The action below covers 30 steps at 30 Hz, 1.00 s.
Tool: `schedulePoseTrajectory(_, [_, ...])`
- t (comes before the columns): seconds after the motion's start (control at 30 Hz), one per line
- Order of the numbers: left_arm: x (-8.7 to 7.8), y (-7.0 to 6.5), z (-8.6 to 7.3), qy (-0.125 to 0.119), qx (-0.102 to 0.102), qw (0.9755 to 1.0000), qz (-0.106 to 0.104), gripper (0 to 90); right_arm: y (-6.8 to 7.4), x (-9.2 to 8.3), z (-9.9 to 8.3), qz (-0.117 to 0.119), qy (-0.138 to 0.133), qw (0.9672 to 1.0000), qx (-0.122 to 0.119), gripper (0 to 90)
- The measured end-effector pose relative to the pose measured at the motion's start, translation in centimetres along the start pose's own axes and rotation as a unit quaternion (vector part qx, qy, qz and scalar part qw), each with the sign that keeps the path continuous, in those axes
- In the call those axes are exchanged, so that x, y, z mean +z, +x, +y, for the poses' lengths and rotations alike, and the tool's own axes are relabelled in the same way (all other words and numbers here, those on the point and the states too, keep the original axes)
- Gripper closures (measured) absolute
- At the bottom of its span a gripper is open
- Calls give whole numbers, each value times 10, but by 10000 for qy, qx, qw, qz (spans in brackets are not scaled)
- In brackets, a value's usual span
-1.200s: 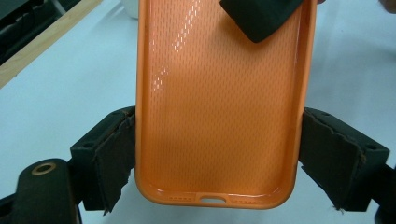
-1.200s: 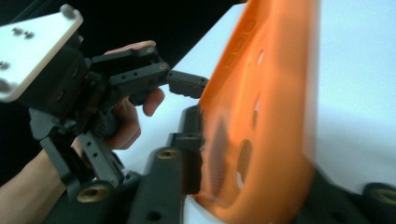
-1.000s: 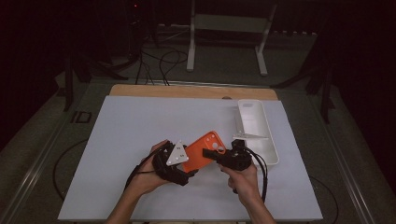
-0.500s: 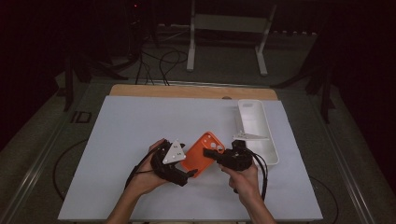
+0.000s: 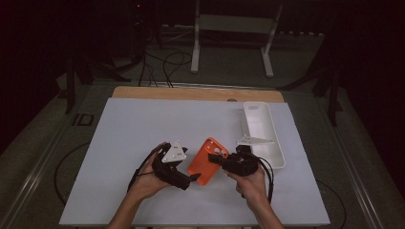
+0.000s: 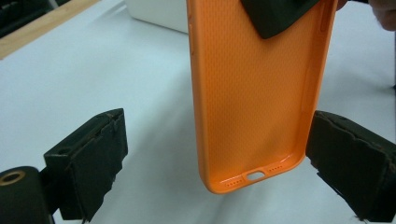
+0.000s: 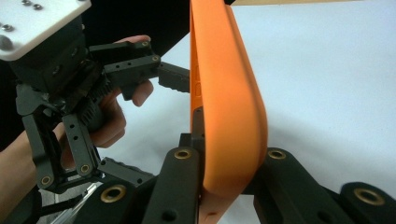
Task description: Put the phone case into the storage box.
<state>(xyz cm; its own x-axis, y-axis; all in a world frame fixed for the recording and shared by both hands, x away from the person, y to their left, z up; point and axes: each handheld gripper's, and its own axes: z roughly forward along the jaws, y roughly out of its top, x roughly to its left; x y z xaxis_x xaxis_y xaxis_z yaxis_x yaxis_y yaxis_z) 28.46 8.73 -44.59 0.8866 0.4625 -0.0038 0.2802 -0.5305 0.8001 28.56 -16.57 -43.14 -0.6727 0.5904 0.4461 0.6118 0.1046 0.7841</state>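
The orange soft-plastic phone case (image 5: 206, 161) hangs above the white table mat (image 5: 119, 143), its long axis slanting from the camera cutout at the far end down to the port end nearest the person. The right gripper (image 5: 220, 161) is clamped tight on the camera end. The left gripper (image 5: 191, 179) has just been opening its 2 jaws; they stand wide, the port end (image 6: 252, 177) between them, untouched. The left gripper view reveals the case's dimpled inner face; the right gripper view shows its curved edge (image 7: 233, 116).

High view looks down – 2 gripper views share the orange case (image 6: 252, 93) close-up.
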Motion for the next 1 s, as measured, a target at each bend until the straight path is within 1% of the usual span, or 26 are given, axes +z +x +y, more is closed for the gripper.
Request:
schedulePoseTrajectory(0.23, [1,2,-2,-21,-120,9998,-143,64,1,-2,1,26,17,10000,-85,829])
schedulePoseTrajectory(0.27, [1,2,-2,5,-145,9997,-202,64,1,-2,1,30,8,9999,-107,829])
schedulePoseTrajectory(0.33, [2,2,-3,17,-127,9996,-271,66,2,-3,3,51,17,9999,-139,829])
schedulePoseTrajectory(0.43, [2,2,-3,0,-141,9995,-286,81,4,-5,4,142,2,9997,-200,829])
schedulePoseTrajectory(0.63, [2,2,-2,-41,-180,9992,-364,96,8,-7,6,209,39,9988,-439,830])
schedulePoseTrajectory(0.77, [1,2,-3,-52,-199,9987,-465,96,10,-7,7,300,48,9980,-549,831])
schedulePoseTrajectory(0.87, [2,2,-3,-50,-187,9987,-473,96,12,-7,8,336,59,9976,-606,831])
schedulePoseTrajectory(1.0, [2,2,-3,-49,-179,9984,-542,95,13,-6,8,386,68,9970,-667,831])
